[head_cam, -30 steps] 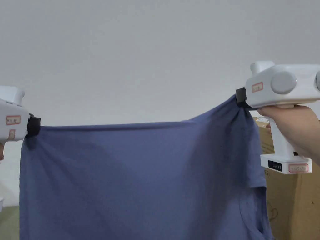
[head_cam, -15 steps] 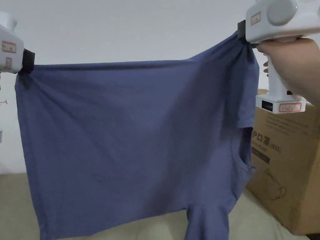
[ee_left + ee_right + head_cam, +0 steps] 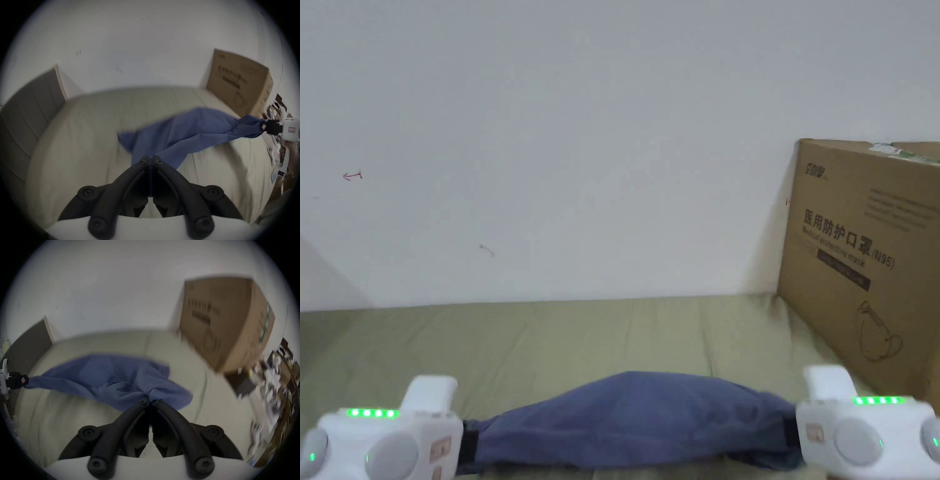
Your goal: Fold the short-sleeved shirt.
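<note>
The blue short-sleeved shirt [image 3: 637,419] billows low over the olive-covered bed [image 3: 550,337], stretched between both grippers near the front edge. My left gripper [image 3: 467,445] is shut on its left end, and in the left gripper view the black jaws [image 3: 150,158] meet on the blue cloth [image 3: 186,134]. My right gripper [image 3: 792,437] is shut on the right end; in the right gripper view its jaws [image 3: 150,400] pinch the bunched shirt [image 3: 116,378]. The other gripper shows far off holding the opposite end [image 3: 269,128] [image 3: 15,380].
A large cardboard box [image 3: 862,269] stands on the bed at the right against the white wall [image 3: 581,144]. A grey headboard panel [image 3: 27,104] is at the left. Clutter on shelves [image 3: 276,378] lies beyond the box.
Both grippers have swung down from above head height to just over the bed, bringing the shirt from hanging spread in the air to billowing low over the cover. The camera has tilted too.
</note>
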`<state>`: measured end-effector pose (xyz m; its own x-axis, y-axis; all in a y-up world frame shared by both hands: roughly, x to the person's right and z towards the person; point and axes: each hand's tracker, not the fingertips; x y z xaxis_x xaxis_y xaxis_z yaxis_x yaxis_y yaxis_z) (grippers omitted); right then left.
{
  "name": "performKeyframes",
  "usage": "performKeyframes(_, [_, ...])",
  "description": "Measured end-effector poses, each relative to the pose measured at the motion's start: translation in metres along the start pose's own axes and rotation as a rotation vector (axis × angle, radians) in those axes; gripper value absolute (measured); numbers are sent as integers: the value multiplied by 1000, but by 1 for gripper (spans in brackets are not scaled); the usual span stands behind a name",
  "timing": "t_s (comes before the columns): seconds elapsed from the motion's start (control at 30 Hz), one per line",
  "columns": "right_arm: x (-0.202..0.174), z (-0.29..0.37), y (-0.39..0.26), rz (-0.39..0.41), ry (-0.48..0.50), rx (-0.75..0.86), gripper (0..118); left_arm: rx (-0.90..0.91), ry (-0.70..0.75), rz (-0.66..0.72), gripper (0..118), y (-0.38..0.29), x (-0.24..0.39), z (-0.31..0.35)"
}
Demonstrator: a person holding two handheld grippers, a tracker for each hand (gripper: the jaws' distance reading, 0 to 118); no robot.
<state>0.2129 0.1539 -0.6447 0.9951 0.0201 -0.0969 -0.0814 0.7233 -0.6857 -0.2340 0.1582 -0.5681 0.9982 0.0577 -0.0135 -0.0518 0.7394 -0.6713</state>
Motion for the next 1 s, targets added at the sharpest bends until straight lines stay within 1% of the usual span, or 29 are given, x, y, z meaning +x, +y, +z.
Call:
performKeyframes(0.03, [6,-1,-35,3,27,-53,0,-43,-2,1,2,-29,-1,2])
performKeyframes(0.1, [19,18,-86,-23,47,-94,0,-77,-9,10,2,-74,-6,18])
performKeyframes(0.17, [37,50,-133,-80,114,-140,0,-91,-11,1,2,-114,-6,51])
performKeyframes(0.3, [71,117,-199,-56,119,-134,0,-86,-36,10,2,-173,-21,99])
performKeyframes(0.37, [89,149,-226,-92,130,-139,0,-83,-34,7,2,-193,-24,128])
performKeyframes(0.43, [107,176,-246,-136,149,-154,0,-89,-53,2,2,-209,-20,159])
performKeyframes(0.5, [116,198,-262,-123,144,-152,0,-82,-51,-34,2,-228,-17,181])
performKeyframes(0.53, [119,207,-268,-104,142,-150,0,-79,-56,-62,2,-231,-2,201])
performKeyframes(0.6, [121,219,-280,-63,130,-160,0,-76,-53,-65,2,-249,4,218])
performKeyframes(0.67, [124,220,-290,-61,116,-182,0,-84,-60,-51,2,-261,1,226])
performKeyframes(0.73, [121,214,-298,-83,126,-225,0,-90,-53,-49,2,-274,4,229])
performKeyframes(0.8, [122,203,-304,-100,121,-233,0,-87,-51,-52,3,-284,3,226])
performKeyframes(0.83, [116,200,-303,-112,124,-247,1,-80,-56,-51,3,-288,3,226])
performKeyframes(0.87, [115,196,-304,-122,115,-244,5,-72,-52,-53,4,-290,4,225])
performKeyframes(0.9, [114,193,-305,-136,107,-234,21,-63,-48,-49,10,-290,4,225])
performKeyframes(0.93, [113,193,-305,-147,103,-226,49,-55,-47,-36,22,-290,1,224])
performKeyframes(0.97, [110,193,-301,-146,96,-225,85,-49,-44,-27,40,-289,1,226])
performKeyframes(1.0, [107,196,-297,-142,87,-223,113,-41,-26,-19,71,-287,0,230])
